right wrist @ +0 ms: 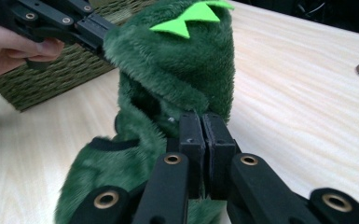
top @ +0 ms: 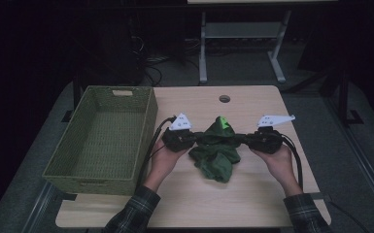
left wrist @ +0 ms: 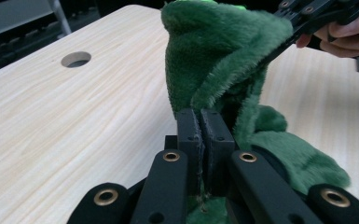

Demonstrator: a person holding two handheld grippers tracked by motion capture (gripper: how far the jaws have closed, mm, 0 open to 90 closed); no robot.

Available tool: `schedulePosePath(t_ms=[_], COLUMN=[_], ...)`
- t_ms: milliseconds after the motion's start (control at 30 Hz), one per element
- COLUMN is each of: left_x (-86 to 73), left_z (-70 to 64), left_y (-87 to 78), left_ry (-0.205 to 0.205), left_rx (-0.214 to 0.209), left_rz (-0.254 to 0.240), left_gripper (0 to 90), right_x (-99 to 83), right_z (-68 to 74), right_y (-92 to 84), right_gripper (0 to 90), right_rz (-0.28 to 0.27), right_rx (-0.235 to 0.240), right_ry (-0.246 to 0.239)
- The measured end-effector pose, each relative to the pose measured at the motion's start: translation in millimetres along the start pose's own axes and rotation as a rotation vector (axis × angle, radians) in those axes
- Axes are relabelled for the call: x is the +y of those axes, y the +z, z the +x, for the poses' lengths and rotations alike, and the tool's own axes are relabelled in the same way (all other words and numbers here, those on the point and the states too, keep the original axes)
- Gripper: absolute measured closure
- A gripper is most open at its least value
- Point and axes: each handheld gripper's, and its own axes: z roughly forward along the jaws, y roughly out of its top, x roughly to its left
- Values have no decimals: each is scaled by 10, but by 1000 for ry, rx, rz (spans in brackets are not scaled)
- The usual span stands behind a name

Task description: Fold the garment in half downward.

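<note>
Fingers (left wrist: 186, 128) of left gripper (top: 190, 139) clenched on green plush garment (top: 217, 150), fleece pinched thin between pads. Fingers (right wrist: 220, 135) of right gripper (top: 246, 139) likewise clamped on opposite edge. Both hands (top: 162, 158) palm-up beneath grippers, forearms in plaid sleeves (top: 132, 213) entering from near edge, grippers pointing inward toward each other. Garment stretched between them, raised above bench (top: 252, 199), lower folds hanging, bright green spikes (right wrist: 193, 14) uppermost. Woven basket (top: 58, 167) just beside left hand.
</note>
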Motion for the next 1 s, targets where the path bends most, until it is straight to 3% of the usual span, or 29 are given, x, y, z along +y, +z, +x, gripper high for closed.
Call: schedulePosePath(t_ms=[233, 433, 633, 767, 1000], left_x=[-103, -201, -334, -447, -619], left_z=[-141, -298, -392, -448, -495], left_y=[-60, -116, -175, -187, -201], left_ry=[39, 99, 100, 113, 99], left_rx=[-38, -49, -63, -71, -93], left_rz=[-26, -35, -27, 2, 37], left_gripper=[872, 873, 874, 874, 877], right_x=[-111, -244, -352, -427, -541], right_z=[136, 273, 402, 495, 631], right_y=[-52, -109, -170, -134, -51], right_gripper=[874, 875, 874, 875, 874], right_rz=[14, 27, 34, 73, 133], right_rx=[25, 40, 72, 102, 147], right_ry=[-20, -42, -50, -66, -89])
